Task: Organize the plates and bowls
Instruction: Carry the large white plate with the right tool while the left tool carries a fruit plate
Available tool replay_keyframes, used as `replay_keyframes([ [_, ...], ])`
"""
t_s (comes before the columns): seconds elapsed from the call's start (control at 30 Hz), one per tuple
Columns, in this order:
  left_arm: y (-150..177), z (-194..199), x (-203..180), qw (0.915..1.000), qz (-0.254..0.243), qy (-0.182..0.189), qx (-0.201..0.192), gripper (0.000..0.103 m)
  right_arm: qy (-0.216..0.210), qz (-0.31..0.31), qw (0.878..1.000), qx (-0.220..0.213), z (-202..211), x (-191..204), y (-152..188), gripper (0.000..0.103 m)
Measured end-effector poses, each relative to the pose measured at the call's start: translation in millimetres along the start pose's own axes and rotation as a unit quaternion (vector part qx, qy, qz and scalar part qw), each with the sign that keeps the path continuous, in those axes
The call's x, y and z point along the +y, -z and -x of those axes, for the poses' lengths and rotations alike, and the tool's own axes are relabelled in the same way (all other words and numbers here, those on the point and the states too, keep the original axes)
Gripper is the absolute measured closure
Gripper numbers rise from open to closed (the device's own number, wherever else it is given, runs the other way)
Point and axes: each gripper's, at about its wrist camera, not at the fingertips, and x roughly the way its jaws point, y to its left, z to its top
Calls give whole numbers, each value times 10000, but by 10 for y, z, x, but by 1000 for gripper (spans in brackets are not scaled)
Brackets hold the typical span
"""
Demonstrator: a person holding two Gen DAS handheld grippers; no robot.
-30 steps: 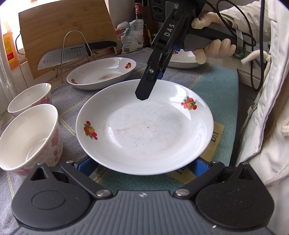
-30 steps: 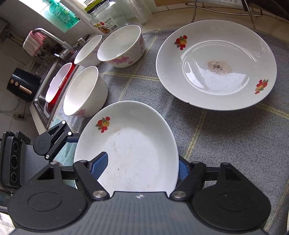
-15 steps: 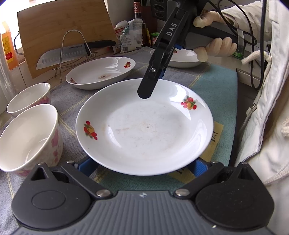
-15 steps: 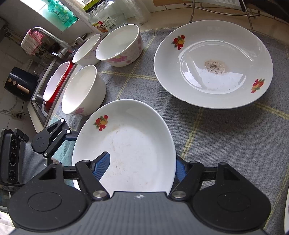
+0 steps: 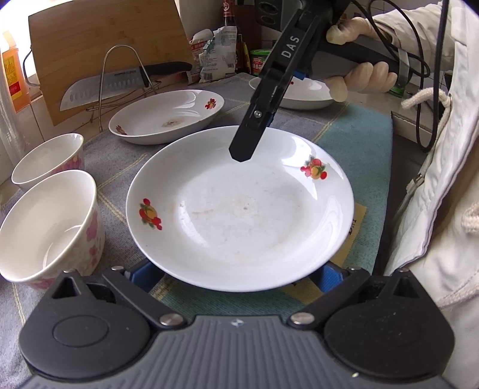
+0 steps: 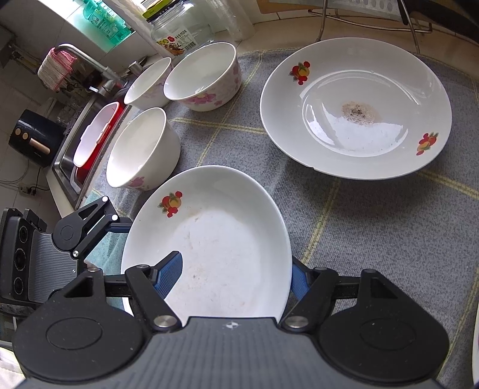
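Note:
A white plate with fruit decals (image 5: pixel 239 209) fills the left wrist view and also shows in the right wrist view (image 6: pixel 215 239). My right gripper (image 6: pixel 236 275) grips its far rim, one blue finger (image 6: pixel 170 273) on top and one below. My left gripper (image 5: pixel 233 272) is open, its blue pads wide apart under the plate's near rim. A second fruit plate (image 6: pixel 356 107) with a dark stain lies on the grey mat (image 6: pixel 374 239), also seen in the left wrist view (image 5: pixel 167 115). Three floral bowls (image 6: pixel 203 77) (image 6: pixel 146 82) (image 6: pixel 140 149) stand upright on the mat's left.
A third plate (image 5: pixel 299 92) sits behind the right gripper. A cutting board (image 5: pixel 104 51) and a knife (image 5: pixel 119 80) on a wire rack stand at the back. A sink (image 6: pixel 89 140) with a red basin lies left of the bowls. A glass jar (image 6: pixel 176 27) stands behind them.
The right gripper has lifted the plate's far edge slightly and drawn it a little away from the second plate. The left gripper stays open under the near rim.

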Motion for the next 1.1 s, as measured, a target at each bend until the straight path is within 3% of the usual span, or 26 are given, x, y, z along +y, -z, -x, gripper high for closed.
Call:
replay_keyframes([
  [0.57, -159, 39, -70, 10000, -61, -37, -26, 3, 8, 2, 9998, -211, 215, -58, 77, 25],
  [1.1, -464, -168, -214, 9996, -282, 4, -22, 3, 116, -111, 9987, -483, 550, -285, 205, 24],
])
